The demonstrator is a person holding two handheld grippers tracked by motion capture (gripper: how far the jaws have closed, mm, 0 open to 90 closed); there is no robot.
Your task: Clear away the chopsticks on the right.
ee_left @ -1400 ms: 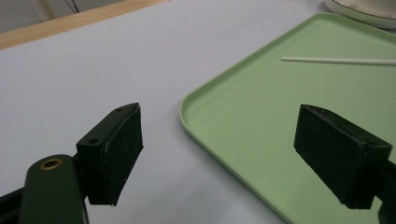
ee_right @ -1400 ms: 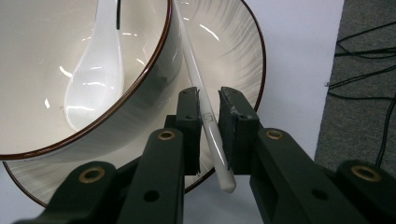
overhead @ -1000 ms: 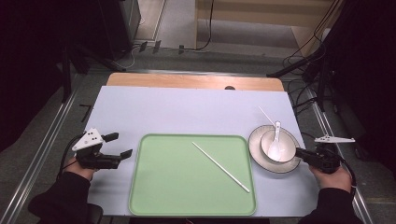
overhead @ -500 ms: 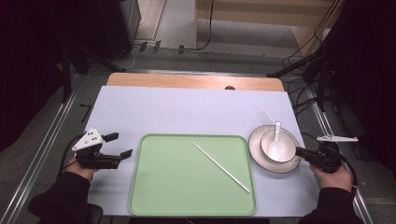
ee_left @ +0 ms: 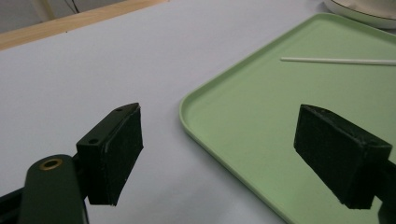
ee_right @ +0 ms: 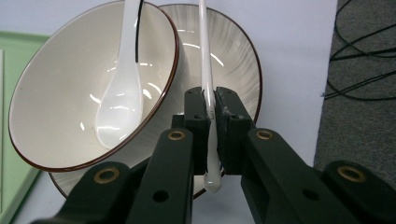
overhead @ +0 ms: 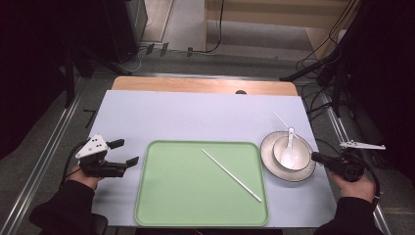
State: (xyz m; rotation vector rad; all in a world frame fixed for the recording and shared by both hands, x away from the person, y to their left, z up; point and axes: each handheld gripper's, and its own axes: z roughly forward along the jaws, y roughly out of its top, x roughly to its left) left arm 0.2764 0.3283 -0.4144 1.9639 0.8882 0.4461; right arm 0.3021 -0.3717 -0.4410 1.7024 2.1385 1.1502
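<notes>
Chopsticks half sorted: one thin white plastic chopstick (overhead: 232, 175) lies on our flat green tray (overhead: 166, 196) at centre frame, while our right gripper (ee_right: 209, 108) fingers (ee_right: 195, 112) are clenched on the second white chopstick (ee_right: 204, 56) across the striped cream plate (ee_right: 233, 51) at the right, and our left gripper (ee_left: 219, 149) fingers stand released and empty.

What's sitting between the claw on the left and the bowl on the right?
The green tray lies between the left gripper and the bowl, with one white chopstick lying slantwise on it, as the high view shows.

Glossy, perhaps ceramic bowl (ee_right: 70, 93) and spoon (ee_right: 119, 98); smooth white chopstick (ee_right: 205, 60); matt green plastic tray (overhead: 186, 191).
</notes>
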